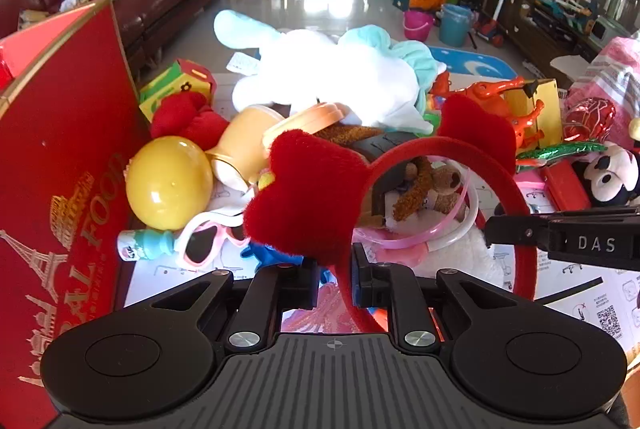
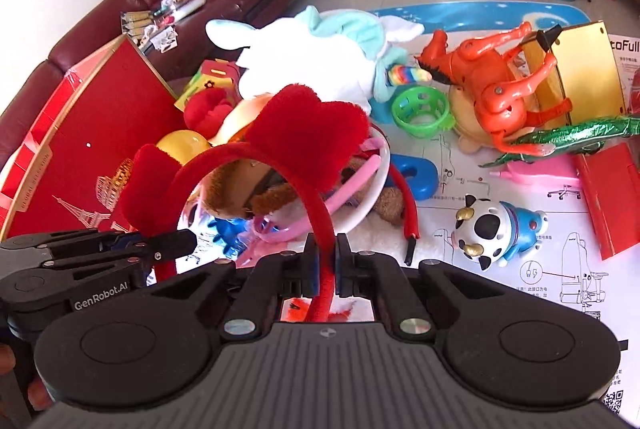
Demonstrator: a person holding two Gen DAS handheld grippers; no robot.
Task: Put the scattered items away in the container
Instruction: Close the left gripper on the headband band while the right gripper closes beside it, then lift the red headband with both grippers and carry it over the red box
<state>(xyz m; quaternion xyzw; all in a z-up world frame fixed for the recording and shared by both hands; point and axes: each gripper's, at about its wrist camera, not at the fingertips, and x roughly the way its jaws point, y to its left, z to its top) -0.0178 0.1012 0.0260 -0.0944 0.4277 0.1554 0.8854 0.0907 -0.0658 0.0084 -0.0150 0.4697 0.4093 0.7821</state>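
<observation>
The big red box (image 1: 60,165) stands open on the left, its lid propped up with gold Eiffel Tower print, right against the toy pile. Behind the pile sprawls the white plush rabbit (image 1: 340,77) with mint ears, easily the bulkiest toy there, lying across the white instruction sheet (image 2: 520,229) that covers the surface. Just to its right is the orange plastic horse (image 2: 496,81), tipped against a yellow board (image 2: 584,69).

In the middle of it all is the red headband (image 1: 400,157), the fuzzy one with two plush hearts, held up above the heap with both tools on it. The left gripper (image 1: 335,277) has its jaws closed on one end of the band, and the right gripper (image 2: 325,269) is clamped on the other end; each shows up side-on in the other's camera. Through the loop of the band I can see a brown teddy (image 1: 436,189) and a pink and white hoop (image 1: 448,229) lying beneath it.

Near the box sits the yellow ball (image 1: 168,181), and below it the pink heart sunglasses (image 1: 208,237) beside a small white bottle (image 1: 144,243). Off to the right a green plastic basket (image 2: 420,109) lies near the horse, and a little black-and-white cow figure (image 2: 492,229) stands on the sheet, apart from the rest
</observation>
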